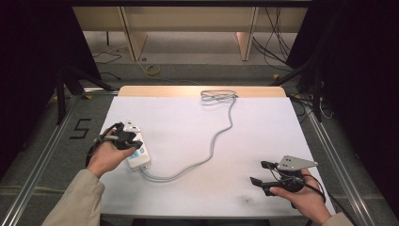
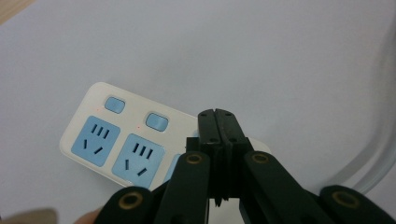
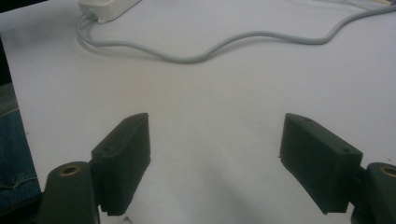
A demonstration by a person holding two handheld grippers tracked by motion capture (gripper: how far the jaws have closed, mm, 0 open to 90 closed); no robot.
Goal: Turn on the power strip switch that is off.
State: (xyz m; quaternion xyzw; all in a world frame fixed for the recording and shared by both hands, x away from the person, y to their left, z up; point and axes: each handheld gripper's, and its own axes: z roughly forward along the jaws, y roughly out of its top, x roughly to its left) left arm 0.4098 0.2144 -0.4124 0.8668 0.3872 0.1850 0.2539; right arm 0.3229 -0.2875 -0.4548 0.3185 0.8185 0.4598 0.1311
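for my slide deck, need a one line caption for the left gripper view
Shut black left gripper poised over a white power strip with blue sockets and buttons, on a white table.

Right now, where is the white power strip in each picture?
High view: the power strip lies at the left of the table, under the left tool.
Left gripper view: it sits at lower left, its blue sockets up, partly behind the shut jaws.
Right gripper view: its end peeks in at the top left.
Shared landmark: the grey cord that runs from the strip, seen in the right gripper view too.
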